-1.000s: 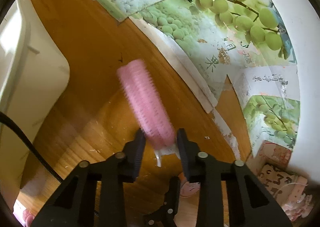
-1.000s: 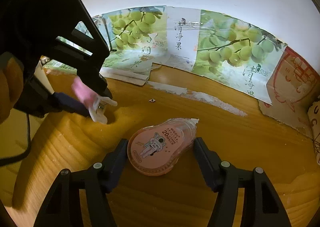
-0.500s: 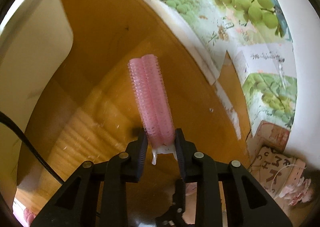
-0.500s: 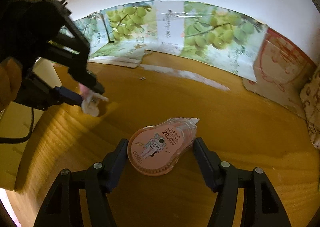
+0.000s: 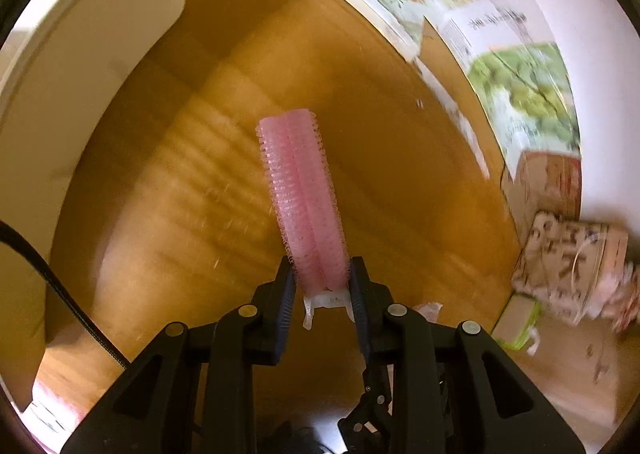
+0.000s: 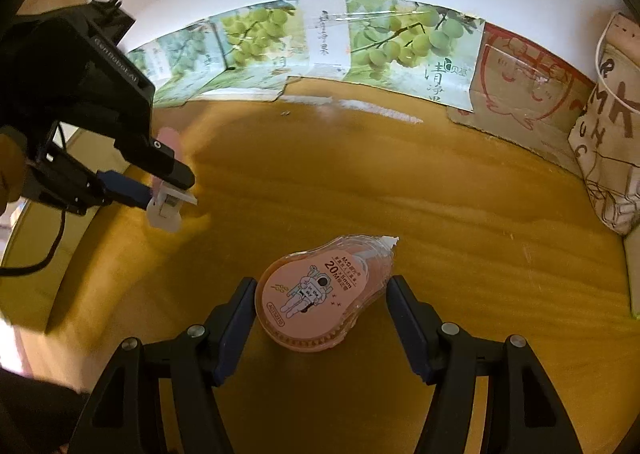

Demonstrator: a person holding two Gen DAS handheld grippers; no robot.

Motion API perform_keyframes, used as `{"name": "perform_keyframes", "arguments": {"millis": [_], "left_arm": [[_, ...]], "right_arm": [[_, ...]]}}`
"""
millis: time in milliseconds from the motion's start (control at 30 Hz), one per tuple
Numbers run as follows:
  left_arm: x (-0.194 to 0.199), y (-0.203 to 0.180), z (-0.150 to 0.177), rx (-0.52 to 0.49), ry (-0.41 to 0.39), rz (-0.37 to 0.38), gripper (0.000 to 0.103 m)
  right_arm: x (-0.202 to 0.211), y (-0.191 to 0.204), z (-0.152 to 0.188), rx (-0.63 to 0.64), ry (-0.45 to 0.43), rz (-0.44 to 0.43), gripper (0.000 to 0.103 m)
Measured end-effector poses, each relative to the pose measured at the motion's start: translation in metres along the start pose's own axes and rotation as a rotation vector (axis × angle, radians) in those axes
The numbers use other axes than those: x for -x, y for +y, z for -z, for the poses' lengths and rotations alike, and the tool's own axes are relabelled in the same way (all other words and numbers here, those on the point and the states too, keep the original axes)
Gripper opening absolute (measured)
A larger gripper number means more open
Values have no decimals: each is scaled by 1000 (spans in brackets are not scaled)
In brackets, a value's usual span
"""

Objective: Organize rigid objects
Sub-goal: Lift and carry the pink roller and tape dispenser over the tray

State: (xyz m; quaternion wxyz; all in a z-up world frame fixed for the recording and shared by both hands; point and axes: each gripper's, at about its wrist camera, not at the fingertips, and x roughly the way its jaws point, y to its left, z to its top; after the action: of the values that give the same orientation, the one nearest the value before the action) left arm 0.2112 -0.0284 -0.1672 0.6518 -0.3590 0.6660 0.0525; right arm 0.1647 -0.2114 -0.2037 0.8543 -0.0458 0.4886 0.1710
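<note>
Left gripper (image 5: pixel 322 288) clamped on the white base of the pink hair roller clip (image 5: pixel 302 198), held clear above the wooden table (image 5: pixel 192 182). Right gripper (image 6: pixel 320 300) clamped across the pink correction tape dispenser (image 6: pixel 320 290), also held up.

We judge both are mid-carry: keep the grips firm and wrists steady, and lower gently before release.

The clip's long axis runs straight out from the left jaws, tip pointing far. The dispenser's white nose points far-right.

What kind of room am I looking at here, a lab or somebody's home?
Probably a home, on a wooden floor by a white wall. Flattened fruit cartons lean along the wall, a printed cloth bag sits in the corner, and small household items are being sorted.
</note>
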Motion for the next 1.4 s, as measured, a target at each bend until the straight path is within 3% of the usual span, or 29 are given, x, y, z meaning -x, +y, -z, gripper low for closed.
{"name": "perform_keyframes", "arguments": {"millis": [333, 500, 933, 1267, 1400], "left_arm": [[19, -2, 58, -205, -36, -62, 28], [30, 4, 79, -279, -52, -47, 28], [95, 17, 115, -519, -395, -16, 28], [143, 49, 127, -642, -565, 154, 29], [162, 64, 125, -652, -629, 171, 29]], "right_arm": [[36, 14, 28, 31, -22, -30, 66], [51, 25, 31, 60, -55, -59, 66], [80, 62, 27, 108, -163, -138, 66], [96, 95, 18, 117, -227, -175, 66], [102, 112, 13, 124, -253, -192, 66]]}}
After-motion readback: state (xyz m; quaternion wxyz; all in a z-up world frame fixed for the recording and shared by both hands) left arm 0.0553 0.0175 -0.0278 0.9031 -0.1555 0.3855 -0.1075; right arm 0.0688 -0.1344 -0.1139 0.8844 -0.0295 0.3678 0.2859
